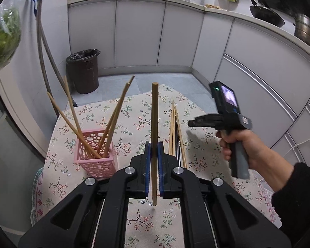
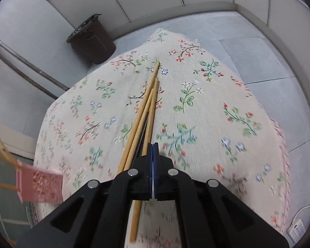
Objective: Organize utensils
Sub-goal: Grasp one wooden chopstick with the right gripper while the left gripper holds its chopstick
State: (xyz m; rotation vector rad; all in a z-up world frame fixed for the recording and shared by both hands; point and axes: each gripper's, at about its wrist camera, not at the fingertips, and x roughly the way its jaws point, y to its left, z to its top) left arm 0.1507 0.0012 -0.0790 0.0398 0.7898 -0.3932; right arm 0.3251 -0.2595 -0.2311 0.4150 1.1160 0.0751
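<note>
My left gripper (image 1: 154,146) is shut on a wooden chopstick (image 1: 154,119) and holds it above the floral tablecloth. A pink perforated holder (image 1: 95,155) stands to its left with several chopsticks (image 1: 113,119) leaning in it. A loose bundle of chopsticks (image 1: 175,132) lies on the cloth to the right. My right gripper (image 2: 152,144) is shut and empty, hovering just above that bundle (image 2: 146,107). It also shows in the left wrist view (image 1: 193,122). The holder shows blurred at the right wrist view's left edge (image 2: 39,184).
The small table's floral cloth (image 2: 206,111) drops off at its edges to a grey tile floor. A brown bin (image 1: 83,72) stands beyond the table by the cabinets. A power strip (image 2: 297,229) lies on the floor at the right.
</note>
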